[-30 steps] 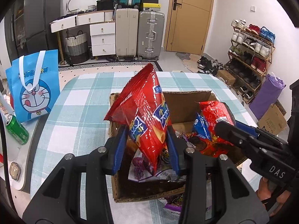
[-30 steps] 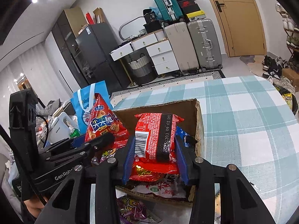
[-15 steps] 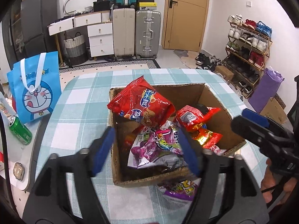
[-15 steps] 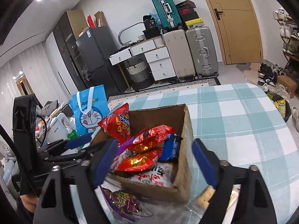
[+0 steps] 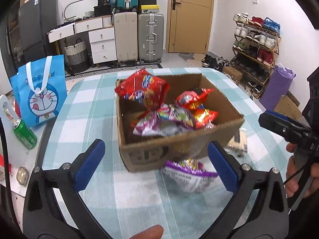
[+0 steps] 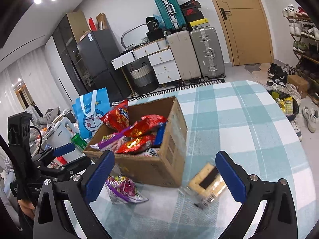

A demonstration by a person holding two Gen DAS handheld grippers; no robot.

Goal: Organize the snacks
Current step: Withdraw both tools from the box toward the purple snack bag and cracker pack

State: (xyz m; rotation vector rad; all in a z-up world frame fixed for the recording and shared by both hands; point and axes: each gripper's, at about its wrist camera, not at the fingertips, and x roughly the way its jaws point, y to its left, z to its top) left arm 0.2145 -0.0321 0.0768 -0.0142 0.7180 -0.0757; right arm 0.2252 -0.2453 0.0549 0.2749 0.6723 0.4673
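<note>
A cardboard box [image 5: 179, 151] [image 6: 167, 159] stands on the checked tablecloth and holds several snack bags: a red chip bag [image 5: 143, 89] [image 6: 117, 117] leans on its far left wall, and red and purple packs [image 5: 167, 121] lie inside. A purple snack bag [image 5: 189, 173] [image 6: 123, 189] lies on the cloth in front of the box. A clear-wrapped cracker pack [image 6: 207, 181] lies to the box's right. My left gripper [image 5: 157, 169] is open and empty, in front of the box. My right gripper [image 6: 165, 177] is open and empty, near the box corner.
A blue Doraemon bag [image 5: 41, 93] and a green can [image 5: 25, 133] stand left of the table. A white kettle [image 6: 59, 133] stands beside them. Suitcases, drawers and a shoe rack [image 5: 257, 45] line the room behind. The table's round edge curves at the right [image 6: 289, 119].
Both grippers let go of their red snack bags, which now lie in the box. Both opened wide and pulled back from the box toward the table's near side.
</note>
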